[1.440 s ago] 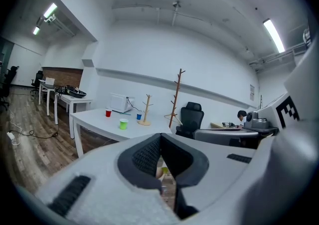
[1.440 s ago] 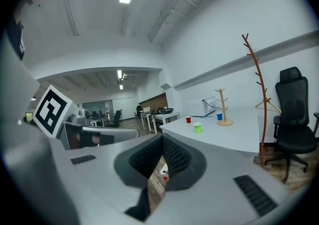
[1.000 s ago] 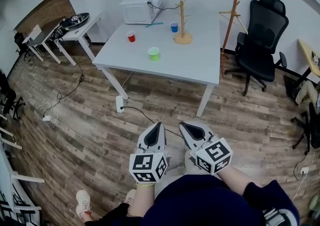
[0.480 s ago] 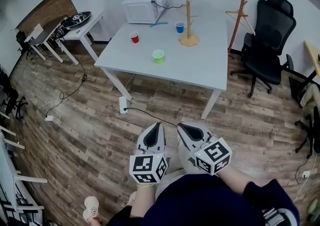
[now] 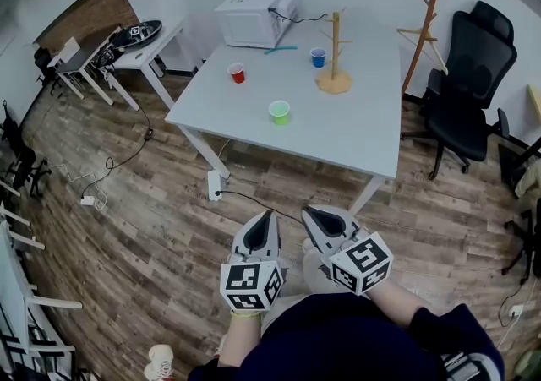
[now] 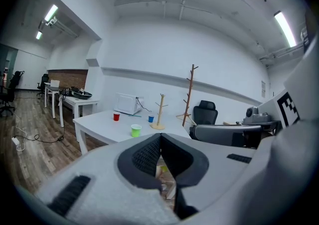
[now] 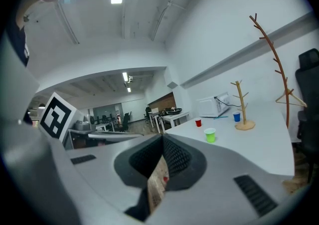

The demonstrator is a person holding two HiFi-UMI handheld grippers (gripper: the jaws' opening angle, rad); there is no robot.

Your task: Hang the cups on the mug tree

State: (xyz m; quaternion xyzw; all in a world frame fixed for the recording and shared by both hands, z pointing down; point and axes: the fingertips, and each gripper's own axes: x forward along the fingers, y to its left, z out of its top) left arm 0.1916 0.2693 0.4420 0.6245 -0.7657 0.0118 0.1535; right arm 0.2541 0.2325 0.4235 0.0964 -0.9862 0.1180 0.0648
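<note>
Both grippers are held close to the person's body, far from the white table [image 5: 355,130]. On it stands the wooden mug tree [image 5: 335,48] with bare pegs. A blue cup [image 5: 318,57] stands just left of the tree. A red cup [image 5: 237,73] is further left, and a green cup [image 5: 279,111] sits nearer the front edge. My left gripper [image 5: 270,214] is shut with nothing in it, and so is my right gripper [image 5: 308,212]. The left gripper view shows the green cup [image 6: 135,129] and the tree [image 6: 160,111]; the right gripper view shows the green cup [image 7: 210,134] and the tree [image 7: 242,104].
A white microwave [image 5: 256,14] with a cable sits at the table's back left. A wooden coat rack [image 5: 431,8] and a black office chair [image 5: 469,75] stand right of the table. A power strip [image 5: 215,185] and cables lie on the wooden floor.
The table and its cups have slid right and slightly down in the head view. Both grippers stay shut in the same place before the body.
</note>
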